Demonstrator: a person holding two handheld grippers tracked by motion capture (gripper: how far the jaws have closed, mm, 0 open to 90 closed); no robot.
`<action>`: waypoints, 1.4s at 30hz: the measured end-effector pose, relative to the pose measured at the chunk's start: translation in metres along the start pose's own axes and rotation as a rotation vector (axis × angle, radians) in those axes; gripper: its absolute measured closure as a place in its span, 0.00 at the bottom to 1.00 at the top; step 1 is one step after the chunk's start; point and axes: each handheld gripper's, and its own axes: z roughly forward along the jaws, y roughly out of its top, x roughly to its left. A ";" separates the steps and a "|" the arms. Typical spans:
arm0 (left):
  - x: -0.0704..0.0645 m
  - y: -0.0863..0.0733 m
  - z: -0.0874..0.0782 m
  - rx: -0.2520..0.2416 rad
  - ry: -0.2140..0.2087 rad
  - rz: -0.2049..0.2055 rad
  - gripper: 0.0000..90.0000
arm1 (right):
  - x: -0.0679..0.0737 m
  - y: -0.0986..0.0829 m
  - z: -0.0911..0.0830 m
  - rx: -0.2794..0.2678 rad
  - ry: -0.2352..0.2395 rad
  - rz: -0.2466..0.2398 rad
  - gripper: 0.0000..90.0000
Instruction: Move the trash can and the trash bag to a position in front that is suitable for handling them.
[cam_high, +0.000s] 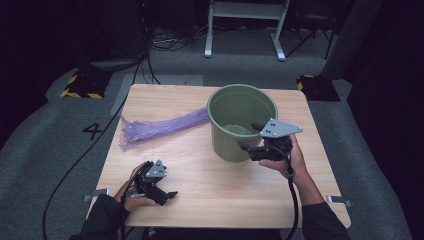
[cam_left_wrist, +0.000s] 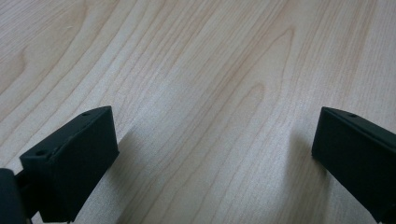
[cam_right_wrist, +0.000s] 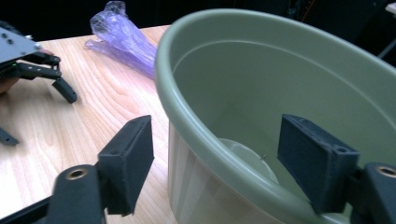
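The right gripper (cam_right_wrist: 215, 158), jaws wide, straddles the near rim of the green bucket (cam_high: 235, 107), which stands toward the table's (cam_high: 200, 165) far right. The left gripper (cam_high: 162, 192) rests wide open, holding nothing, near the front-left edge. A purple plastic bag (cam_high: 160, 127) lies left of the bucket.

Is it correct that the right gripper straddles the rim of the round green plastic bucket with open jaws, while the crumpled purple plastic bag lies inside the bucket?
Not quite. The crumpled purple plastic bag lies outside, on the light wooden table beside the round green plastic bucket, as the high view shows. The rest holds: the right gripper straddles the bucket's rim with open jaws.
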 end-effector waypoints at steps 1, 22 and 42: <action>0.000 0.000 0.000 0.001 0.000 -0.001 0.00 | 0.000 -0.001 0.002 0.004 -0.004 0.003 0.32; 0.001 0.000 0.000 0.000 -0.002 0.001 0.00 | -0.004 0.009 0.013 0.111 0.026 -0.220 0.79; 0.000 0.002 0.001 -0.001 0.006 -0.006 0.01 | -0.012 -0.024 -0.036 0.036 -0.138 -0.111 0.27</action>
